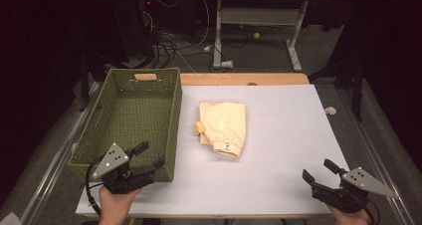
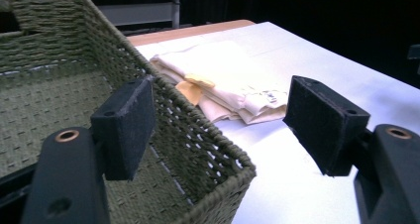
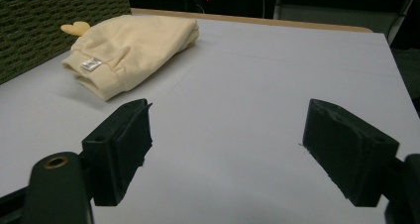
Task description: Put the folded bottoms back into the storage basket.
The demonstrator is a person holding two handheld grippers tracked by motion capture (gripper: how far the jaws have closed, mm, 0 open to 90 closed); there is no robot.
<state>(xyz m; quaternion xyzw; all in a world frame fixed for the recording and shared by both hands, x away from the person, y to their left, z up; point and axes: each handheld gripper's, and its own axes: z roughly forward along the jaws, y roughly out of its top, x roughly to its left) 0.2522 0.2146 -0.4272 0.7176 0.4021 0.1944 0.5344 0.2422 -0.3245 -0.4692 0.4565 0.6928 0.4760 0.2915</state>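
A folded cream-coloured garment [image 1: 224,127] with a small white label and a yellow patch lies on the white table [image 1: 278,150], just right of a green woven basket [image 1: 130,120]. The garment [image 2: 223,83] and basket [image 2: 59,90] appear ahead in the left gripper view; in the right gripper view the garment [image 3: 131,50] lies ahead to the left. My left gripper [image 1: 149,155] is open over the basket's near right corner, one jaw inside the rim and one outside. My right gripper [image 1: 318,171] is open low over the table's near right corner, holding nothing.
The basket is empty inside. A wooden strip [image 1: 244,78] runs along the table's far edge. Beyond it stand a white desk frame [image 1: 259,21] and tangled cables [image 1: 169,41] on the floor. Bare table surface lies between the garment and the right gripper.
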